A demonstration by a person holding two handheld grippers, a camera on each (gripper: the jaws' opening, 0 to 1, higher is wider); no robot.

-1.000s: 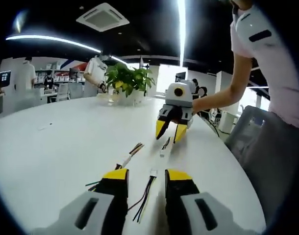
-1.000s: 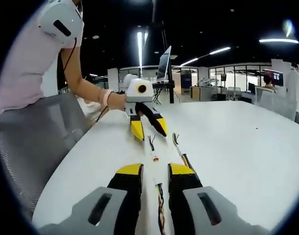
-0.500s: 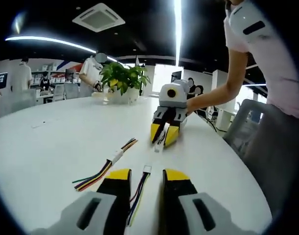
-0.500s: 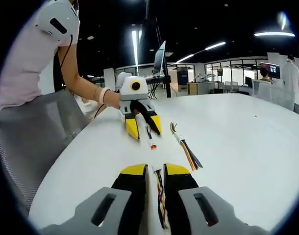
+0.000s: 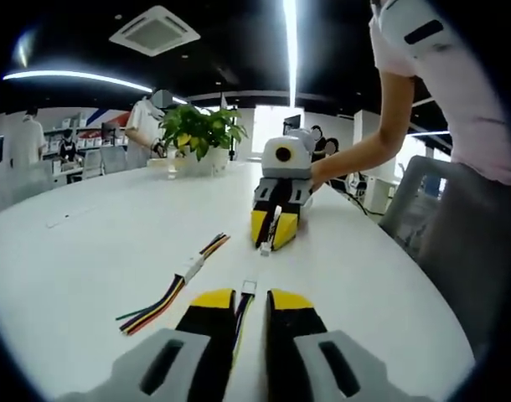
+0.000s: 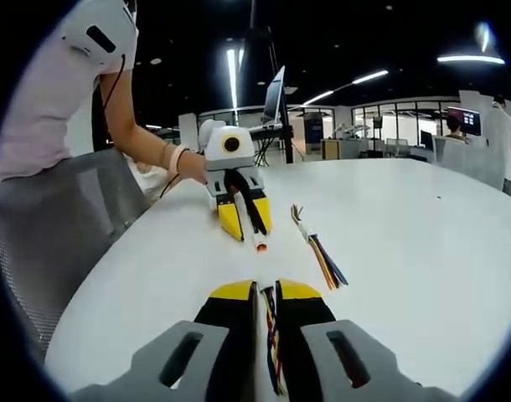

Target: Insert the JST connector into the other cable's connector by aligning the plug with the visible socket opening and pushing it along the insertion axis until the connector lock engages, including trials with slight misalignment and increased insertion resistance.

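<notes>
Left tongs [image 5: 241,300]: yellow-tipped jaws pinched nearly together on a thin multicolour wire lead with a small white JST connector [image 5: 249,287] poking out just past the tips, lying low over the white tabletop [image 5: 88,251].

Right tongs [image 5: 270,230] face them from across the tabletop, jaws likewise closed tight on the second lead; its small white plug with a reddish tip [image 6: 259,244] sticks out in front. From the right gripper view, own jaws [image 6: 265,292] clamp coloured wires running back between them.

Key relation: the two connector ends point at each other, near but still apart, with bare tabletop between. Long axes look roughly in line, each lead running along its own tongs, so the closing move looks like a straight push along that line. Fine offset and socket orientation are too small to tell.

Count: two tongs, two held leads, plus one spare loose multicolour cable with white connector [image 5: 191,268] lying left of the line, untouched. Also one potted green plant [image 5: 194,134] at the far edge.
</notes>
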